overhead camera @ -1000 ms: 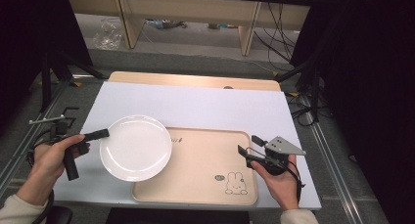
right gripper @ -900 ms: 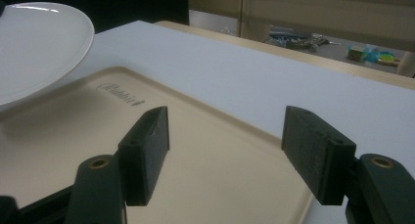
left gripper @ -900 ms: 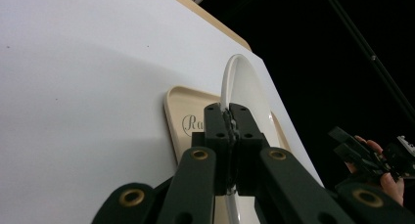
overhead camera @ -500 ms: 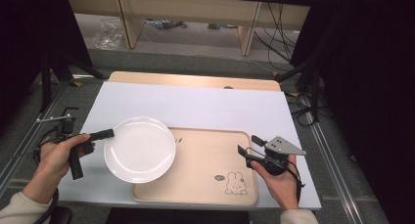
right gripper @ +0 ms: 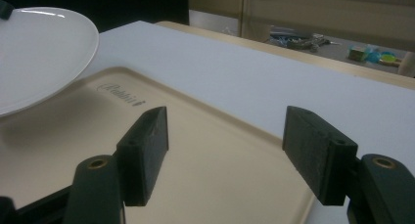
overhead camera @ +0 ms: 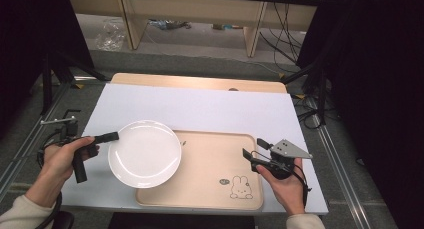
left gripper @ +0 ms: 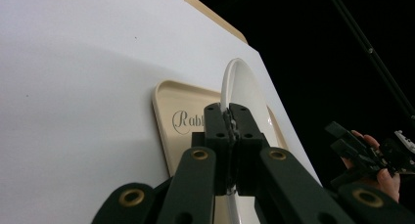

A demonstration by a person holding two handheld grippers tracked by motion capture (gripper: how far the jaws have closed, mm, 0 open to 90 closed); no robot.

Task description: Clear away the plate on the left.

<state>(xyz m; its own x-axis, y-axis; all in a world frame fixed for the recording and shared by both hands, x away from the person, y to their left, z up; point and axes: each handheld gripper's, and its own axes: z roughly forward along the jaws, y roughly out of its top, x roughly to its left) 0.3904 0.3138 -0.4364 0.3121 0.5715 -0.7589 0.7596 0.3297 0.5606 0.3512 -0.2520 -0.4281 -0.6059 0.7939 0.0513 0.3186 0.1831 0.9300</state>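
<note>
L gripper (overhead camera: 114, 136) clamped on plate (overhead camera: 145, 153) rim at 9 o'clock, over tray (overhead camera: 210, 174); R gripper (overhead camera: 253, 151) jaws apart, just widened, nothing between.

plate (overhead camera: 144, 153) over tray's (overhead camera: 215, 169) left part

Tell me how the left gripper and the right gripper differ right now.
The left gripper is shut on the white plate's rim, holding it over the tray's left end; the right gripper stands open with nothing between its jaws. The left one is at the tray's left, the right one at its right edge. Both are black, two-jawed and hand-held.
</note>
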